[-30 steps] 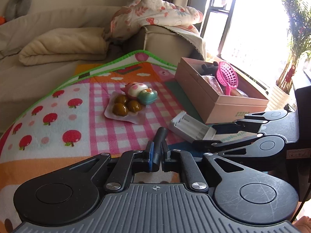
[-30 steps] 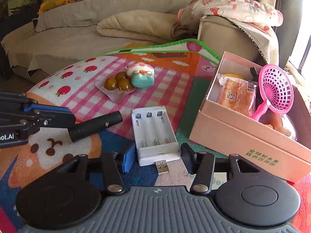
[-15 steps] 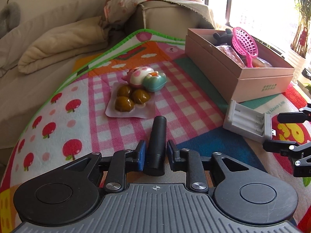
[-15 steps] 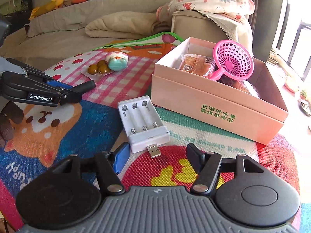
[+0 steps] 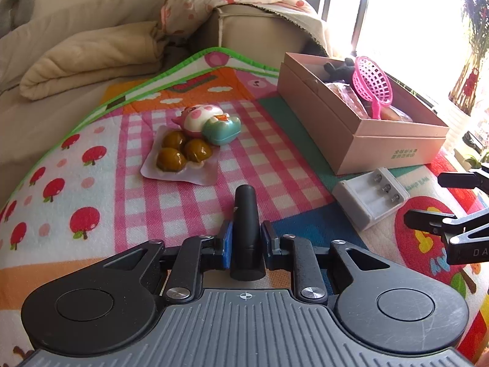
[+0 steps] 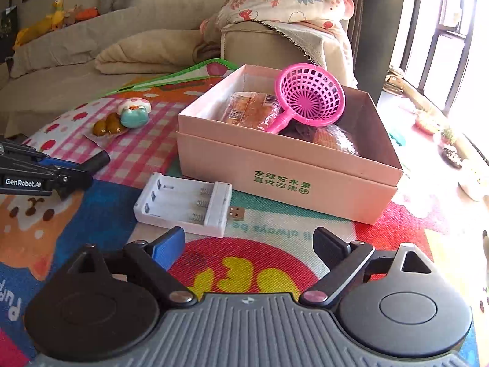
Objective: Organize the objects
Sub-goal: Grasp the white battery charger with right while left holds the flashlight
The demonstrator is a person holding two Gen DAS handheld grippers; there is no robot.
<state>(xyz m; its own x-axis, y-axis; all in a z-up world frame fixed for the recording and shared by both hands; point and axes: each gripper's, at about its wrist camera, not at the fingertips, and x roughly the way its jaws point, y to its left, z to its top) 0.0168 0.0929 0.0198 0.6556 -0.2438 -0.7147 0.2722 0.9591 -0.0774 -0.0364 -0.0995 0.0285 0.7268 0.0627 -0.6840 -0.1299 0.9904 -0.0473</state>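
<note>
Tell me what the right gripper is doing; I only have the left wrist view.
Observer: The right gripper is open and empty, with the white battery charger just ahead of its fingers.
Operator: Give me the charger's plug side.
Observer: Its USB plug sticks out of the end nearer the pink box, running along the box's front wall.
Operator: Report the box contents.
Observer: A wrapped bread pack lies under the pink strainer.

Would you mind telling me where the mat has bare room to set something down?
Free: the apple-print patch left of the snack packet, and the red-and-yellow patch in front of the battery charger. Crowded: inside the pink box, around the pink scoop.
</note>
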